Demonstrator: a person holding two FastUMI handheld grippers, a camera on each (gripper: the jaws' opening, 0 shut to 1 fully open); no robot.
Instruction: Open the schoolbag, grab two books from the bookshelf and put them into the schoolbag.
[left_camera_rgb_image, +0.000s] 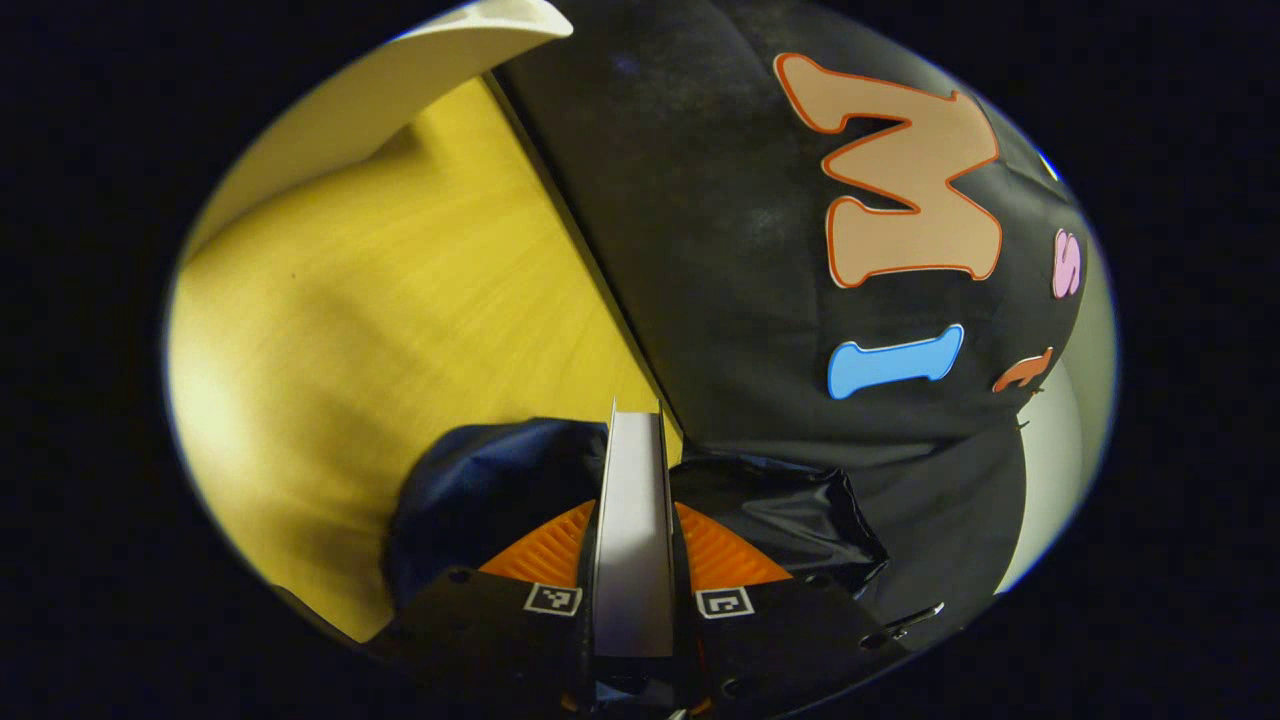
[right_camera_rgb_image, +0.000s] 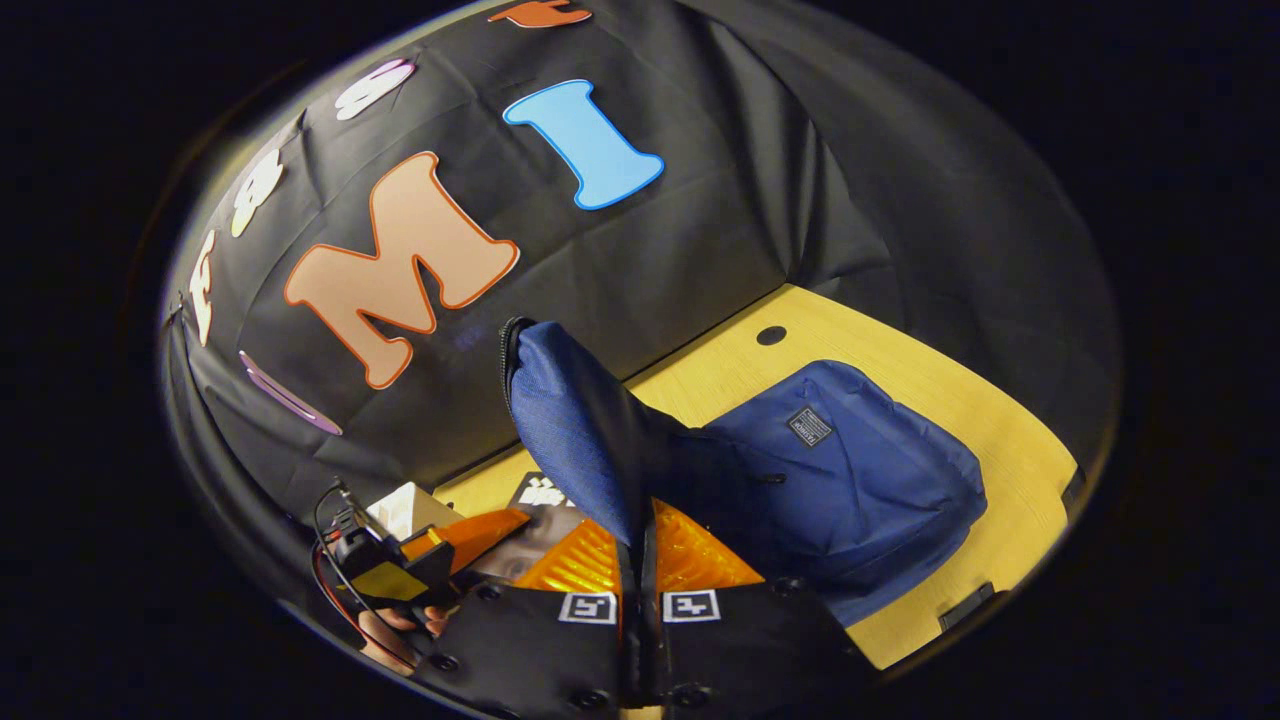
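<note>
The left tongs (left_camera_rgb_image: 634, 600) are clenched on a thin grey-edged book (left_camera_rgb_image: 634, 520), held edge-on so that it runs straight up toward twelve o'clock in the left gripper view, both fingers pressing its covers. Just beyond the book's far end lies the dark navy fabric of the blue fabric schoolbag (left_camera_rgb_image: 480, 490), gathered in folds at ten and two o'clock around the book, with the yellow wooden bench (left_camera_rgb_image: 380, 300) spreading away at eleven o'clock.

In the right gripper view the right tongs (right_camera_rgb_image: 638, 600) are clamped on the schoolbag's raised blue flap (right_camera_rgb_image: 570, 420), which stands up toward eleven o'clock with its zip edge at the top; the bag's rounded body lies on the bench at three o'clock. At eight o'clock in that view the other gripper shows with a book cover just beside it, low near the bag's mouth.

The task appears to be at the loading step: the bag is held open and a book is poised at the opening, though how far the book has gone inside cannot be told.

The main risk is the book's leading corner catching on the slack fabric folds and skewing in the grip. If the right tongs let the flap sag, the mouth could close over the book. A thin book pinched near one end could also pivot and slip out onto the bench beside the bag.
</note>
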